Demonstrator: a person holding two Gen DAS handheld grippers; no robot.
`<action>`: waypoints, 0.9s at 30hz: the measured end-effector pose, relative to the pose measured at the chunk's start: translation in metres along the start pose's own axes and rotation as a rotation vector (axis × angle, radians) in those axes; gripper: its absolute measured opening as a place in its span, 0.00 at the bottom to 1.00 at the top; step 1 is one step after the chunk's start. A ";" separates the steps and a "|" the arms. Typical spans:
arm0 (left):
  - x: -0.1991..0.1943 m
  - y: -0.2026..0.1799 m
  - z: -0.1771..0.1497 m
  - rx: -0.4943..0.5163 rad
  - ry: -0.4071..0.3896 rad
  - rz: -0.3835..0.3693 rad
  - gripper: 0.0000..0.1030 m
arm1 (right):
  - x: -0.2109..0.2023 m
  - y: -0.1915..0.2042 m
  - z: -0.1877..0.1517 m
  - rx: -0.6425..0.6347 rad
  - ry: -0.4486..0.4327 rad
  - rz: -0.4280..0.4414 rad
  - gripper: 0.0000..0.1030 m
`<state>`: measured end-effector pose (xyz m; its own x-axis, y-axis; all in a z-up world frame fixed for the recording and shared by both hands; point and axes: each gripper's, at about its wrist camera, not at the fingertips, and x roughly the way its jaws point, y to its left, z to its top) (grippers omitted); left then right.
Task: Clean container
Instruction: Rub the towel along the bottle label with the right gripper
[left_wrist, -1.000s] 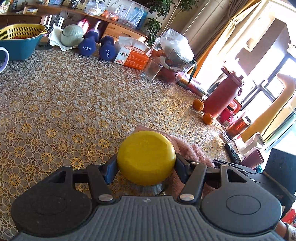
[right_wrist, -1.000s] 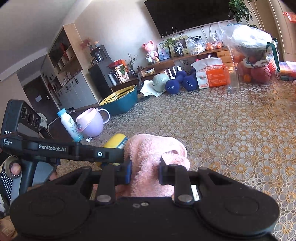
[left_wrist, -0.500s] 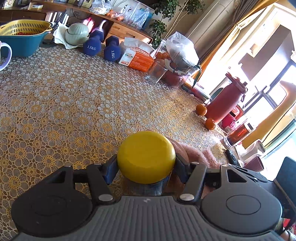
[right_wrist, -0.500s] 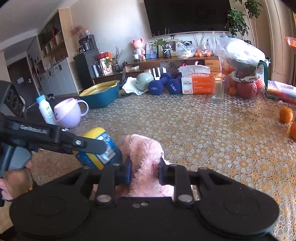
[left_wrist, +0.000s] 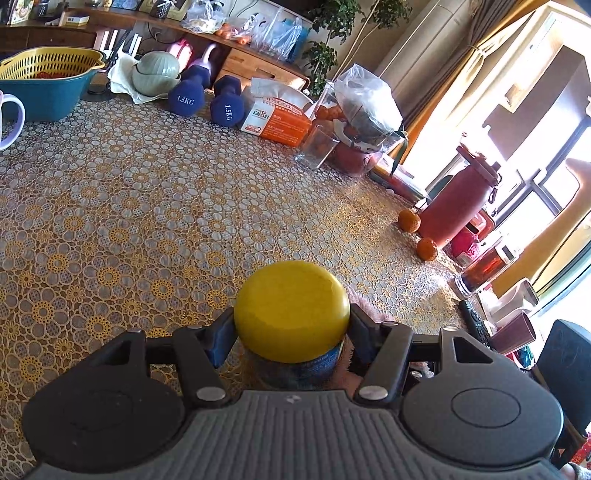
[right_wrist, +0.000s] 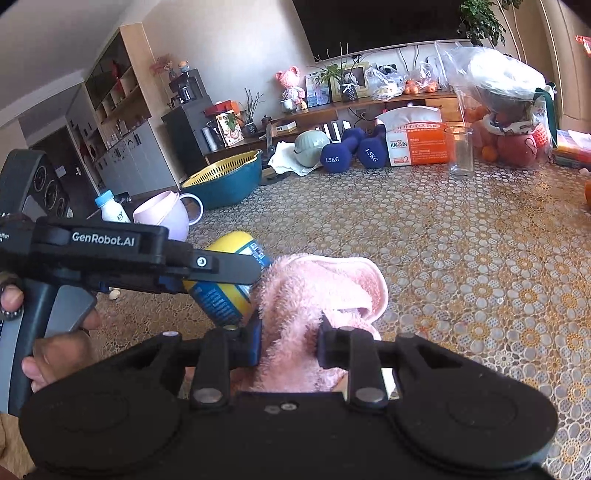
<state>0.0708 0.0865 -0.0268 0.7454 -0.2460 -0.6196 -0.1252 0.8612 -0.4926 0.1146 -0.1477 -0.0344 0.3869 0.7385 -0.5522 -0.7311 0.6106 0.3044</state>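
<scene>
While clamped from both sides by the left gripper (left_wrist: 291, 332), yellow-lidded cylindrical container with blue label (left_wrist: 291, 314) held tilted above yellow floral lace tablecloth (left_wrist: 147, 206), lid toward the left wrist camera, black fingers (left_wrist: 218, 339) pressed against the lid's rim. Seen from the right wrist view, same container (right_wrist: 221, 299) slanting up to the left under the black arm of the left gripper (right_wrist: 225, 266), gripped by a person's hand (right_wrist: 48, 354) at the frame's left edge. Right gripper (right_wrist: 290, 341) pinched on fluffy pink cloth (right_wrist: 317, 291), bunched between its blue-padded fingers (right_wrist: 255, 341) and touching the container's side. Jaws narrow, squeezing the fabric. Farther back on the table: clear drinking glass (right_wrist: 460, 151), orange-and-white tissue box (right_wrist: 415, 142), two dark blue dumbbells (right_wrist: 349, 153), teal basin with yellow strainer insert (right_wrist: 225, 179), lilac mug (right_wrist: 168, 218), small white bottle with blue cap (right_wrist: 110, 208). Two oranges (left_wrist: 417, 234) beside dark red water jug (left_wrist: 461, 199) near the sunlit window side.
</scene>
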 end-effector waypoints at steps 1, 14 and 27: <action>0.000 0.000 0.000 0.000 -0.001 -0.001 0.61 | 0.001 0.000 0.001 -0.013 -0.001 -0.007 0.25; -0.003 -0.027 -0.013 0.167 -0.026 0.035 0.60 | 0.023 -0.019 0.018 -0.097 0.015 -0.135 0.24; 0.002 -0.080 -0.043 0.500 -0.088 0.133 0.61 | -0.056 -0.001 0.052 -0.122 -0.148 -0.020 0.23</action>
<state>0.0540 -0.0019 -0.0143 0.7989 -0.1002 -0.5930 0.0890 0.9949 -0.0482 0.1232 -0.1744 0.0367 0.4740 0.7659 -0.4344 -0.7815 0.5932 0.1932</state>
